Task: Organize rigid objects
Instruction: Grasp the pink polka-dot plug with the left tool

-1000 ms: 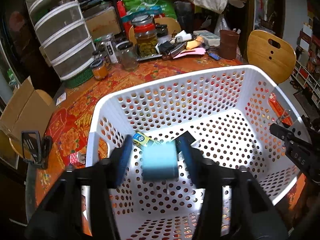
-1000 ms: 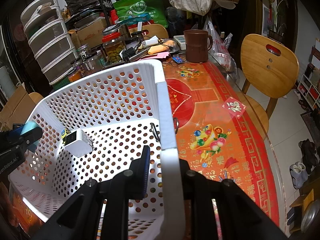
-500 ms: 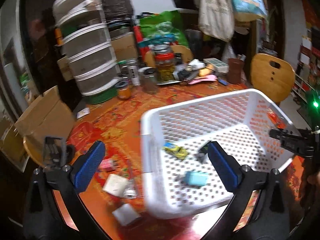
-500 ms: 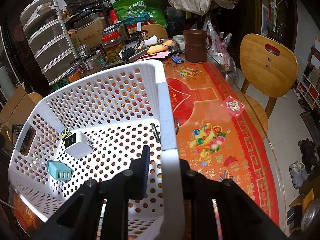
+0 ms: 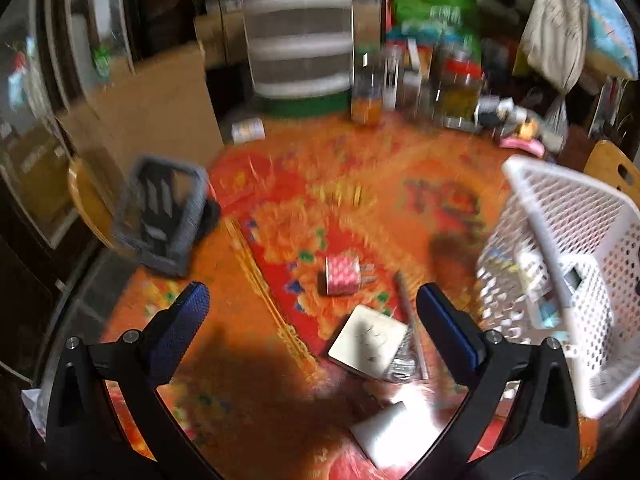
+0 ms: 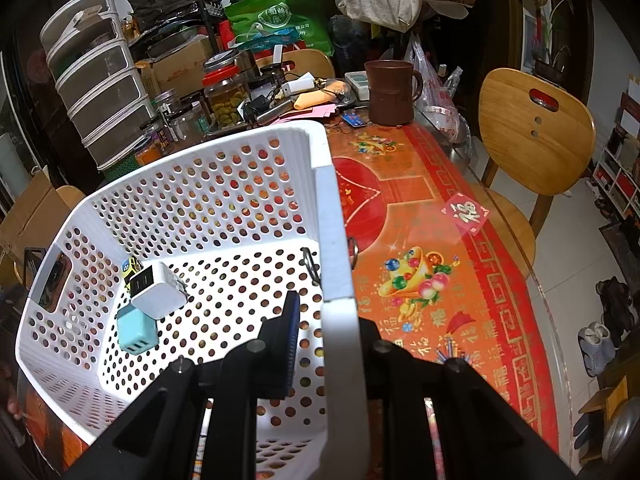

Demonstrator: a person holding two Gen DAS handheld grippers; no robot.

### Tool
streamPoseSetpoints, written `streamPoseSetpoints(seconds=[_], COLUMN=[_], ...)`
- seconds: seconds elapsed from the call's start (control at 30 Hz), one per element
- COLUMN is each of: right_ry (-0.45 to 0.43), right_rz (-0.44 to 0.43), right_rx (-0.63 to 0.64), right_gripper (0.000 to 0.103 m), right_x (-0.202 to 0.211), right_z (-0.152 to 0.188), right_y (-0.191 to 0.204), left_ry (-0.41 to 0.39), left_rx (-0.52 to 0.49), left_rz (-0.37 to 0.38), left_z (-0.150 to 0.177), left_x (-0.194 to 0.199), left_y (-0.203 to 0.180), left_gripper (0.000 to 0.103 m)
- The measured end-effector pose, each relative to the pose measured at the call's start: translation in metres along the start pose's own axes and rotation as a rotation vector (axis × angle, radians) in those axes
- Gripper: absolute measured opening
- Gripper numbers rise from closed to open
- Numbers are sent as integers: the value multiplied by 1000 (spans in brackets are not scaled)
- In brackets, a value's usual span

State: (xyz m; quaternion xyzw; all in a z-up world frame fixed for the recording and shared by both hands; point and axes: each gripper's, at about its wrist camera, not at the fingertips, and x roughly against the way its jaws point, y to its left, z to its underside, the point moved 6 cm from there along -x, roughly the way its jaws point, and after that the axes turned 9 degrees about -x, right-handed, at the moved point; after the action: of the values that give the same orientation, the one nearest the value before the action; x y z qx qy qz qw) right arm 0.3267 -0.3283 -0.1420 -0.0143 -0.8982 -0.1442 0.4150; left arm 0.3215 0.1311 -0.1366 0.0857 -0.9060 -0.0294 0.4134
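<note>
My right gripper (image 6: 332, 320) is shut on the right wall of the white perforated basket (image 6: 200, 184), one finger inside and one outside. Inside lie a white charger (image 6: 160, 290), a light-blue charger (image 6: 136, 330) and a small yellow item (image 6: 130, 270). My left gripper (image 5: 312, 316) is open and empty over the orange tablecloth, left of the basket (image 5: 576, 232). Between and below its fingers lie a pink patterned plug (image 5: 344, 276), a white square block (image 5: 368, 340) and another white piece (image 5: 384, 428). The left wrist view is blurred.
A grey-black rack (image 5: 160, 216) sits at the table's left edge by a cardboard box (image 5: 152, 112). Jars, a drawer tower (image 6: 100, 80), bags and a brown mug (image 6: 390, 92) crowd the back. A wooden chair (image 6: 532, 136) stands at the right.
My left gripper let go of the light-blue charger into the basket, opened wide and swung left out over the tablecloth. The right gripper has kept its hold on the basket wall.
</note>
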Motion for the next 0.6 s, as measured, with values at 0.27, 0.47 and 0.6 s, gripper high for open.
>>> streamPoseSetpoints(seconds=[0.27, 0.47, 0.6], right_ry=[0, 0, 0], right_rz=[0, 1, 1], right_rx=[2, 2, 5], right_gripper=[17, 17, 17], right_x=[0, 0, -1], right_z=[0, 0, 1], right_y=[0, 0, 1], left_ry=[161, 175, 207], left_rx=[35, 29, 20], left_rz=[59, 46, 27], left_z=[9, -9, -9], left_x=[-75, -98, -113], left_y=[-5, -20, -24], left_gripper=[100, 93, 61])
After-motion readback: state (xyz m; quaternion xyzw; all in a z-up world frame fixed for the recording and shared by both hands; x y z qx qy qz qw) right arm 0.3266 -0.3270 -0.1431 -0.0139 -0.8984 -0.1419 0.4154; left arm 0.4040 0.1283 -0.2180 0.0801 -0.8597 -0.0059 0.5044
